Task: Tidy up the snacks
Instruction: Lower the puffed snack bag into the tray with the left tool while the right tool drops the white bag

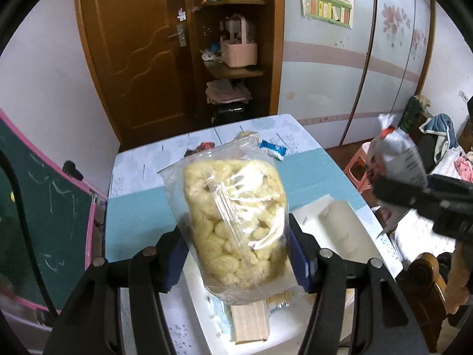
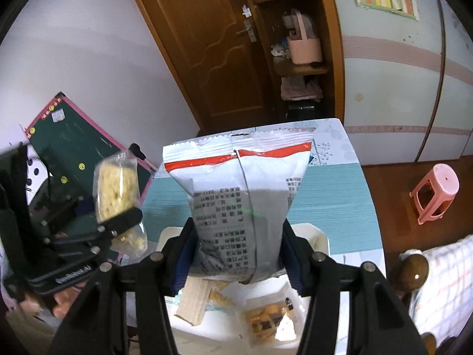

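My left gripper [image 1: 236, 251] is shut on a clear bag of yellow puffed snacks [image 1: 236, 219] and holds it upright above the table; the same bag shows at the left of the right wrist view [image 2: 116, 189]. My right gripper [image 2: 236, 251] is shut on a silver snack bag with a red stripe [image 2: 239, 195], held upright above a white box [image 2: 320, 238]. That bag also shows at the right of the left wrist view [image 1: 399, 159]. The white box [image 1: 331, 227] lies below both grippers and holds a wafer pack [image 2: 192, 301] and a small biscuit packet [image 2: 266, 319].
The table [image 1: 142, 207] has a teal and white floral cloth. Small packets [image 1: 272, 148] lie at its far end. A green chalkboard [image 1: 44, 207] leans at the left. A pink stool [image 2: 434, 192] stands on the floor at the right. A wooden door [image 1: 133, 53] and shelves are behind.
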